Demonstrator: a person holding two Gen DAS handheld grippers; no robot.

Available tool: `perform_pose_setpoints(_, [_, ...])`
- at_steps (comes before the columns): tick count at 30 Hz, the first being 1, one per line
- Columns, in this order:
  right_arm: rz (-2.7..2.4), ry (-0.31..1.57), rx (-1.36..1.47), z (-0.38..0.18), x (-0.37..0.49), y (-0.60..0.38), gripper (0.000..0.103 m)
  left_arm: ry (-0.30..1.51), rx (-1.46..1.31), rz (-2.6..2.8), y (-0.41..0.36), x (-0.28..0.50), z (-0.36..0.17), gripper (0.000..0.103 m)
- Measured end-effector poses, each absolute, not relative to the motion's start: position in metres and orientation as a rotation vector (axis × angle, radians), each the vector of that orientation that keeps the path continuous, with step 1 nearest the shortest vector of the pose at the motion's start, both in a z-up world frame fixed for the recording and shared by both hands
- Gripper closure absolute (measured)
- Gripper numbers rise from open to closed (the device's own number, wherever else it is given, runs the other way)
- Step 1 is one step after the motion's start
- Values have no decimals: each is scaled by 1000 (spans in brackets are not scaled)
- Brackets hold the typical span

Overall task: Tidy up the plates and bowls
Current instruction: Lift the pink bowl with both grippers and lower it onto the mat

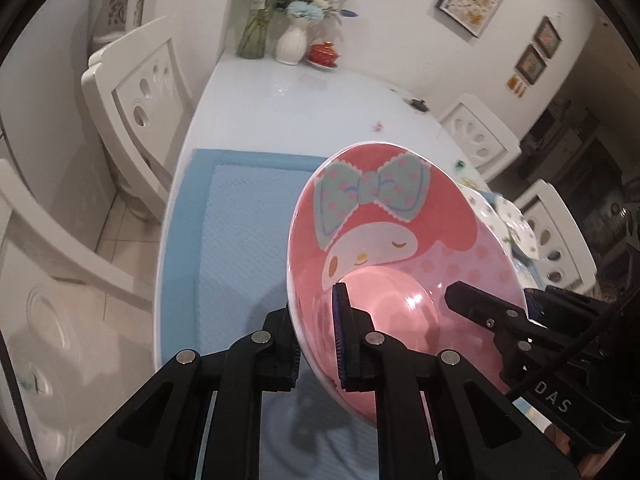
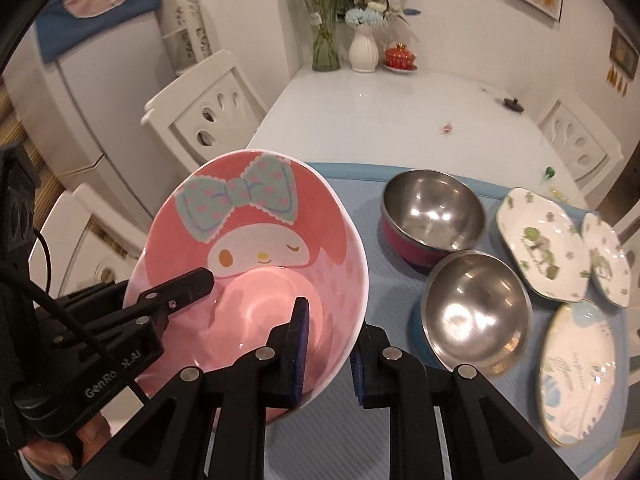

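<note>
A pink cartoon bowl (image 1: 384, 240) with a bow print is held in the air over the blue mat (image 1: 240, 220). My left gripper (image 1: 316, 332) is shut on its left rim. My right gripper (image 2: 328, 352) is shut on its right rim; the bowl (image 2: 256, 248) fills the left of the right wrist view. The other gripper's finger (image 1: 480, 308) shows across the bowl in each view. On the mat to the right stand two steel bowls (image 2: 432, 216) (image 2: 476, 312), two small white floral plates (image 2: 540, 244) (image 2: 606, 264) and a blue-patterned plate (image 2: 576, 372).
The white table (image 2: 380, 116) stretches back to a wall with a glass vase (image 2: 326, 52), a white vase (image 2: 363, 52) and a red lidded cup (image 2: 399, 58). White chairs (image 1: 136, 92) (image 2: 576, 140) flank both sides. A fridge (image 2: 92, 112) stands left.
</note>
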State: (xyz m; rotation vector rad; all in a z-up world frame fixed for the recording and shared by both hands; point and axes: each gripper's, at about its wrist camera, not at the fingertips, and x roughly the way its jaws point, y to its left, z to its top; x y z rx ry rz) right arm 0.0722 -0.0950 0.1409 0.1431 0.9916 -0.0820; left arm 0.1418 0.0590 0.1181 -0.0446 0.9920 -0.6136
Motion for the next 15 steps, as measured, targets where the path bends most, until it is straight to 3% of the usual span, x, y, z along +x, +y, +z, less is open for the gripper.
perform_pose_setpoints(15, [-84, 1121, 155, 88, -10, -104, 85, 1093, -18, -627, 49, 70, 82, 93])
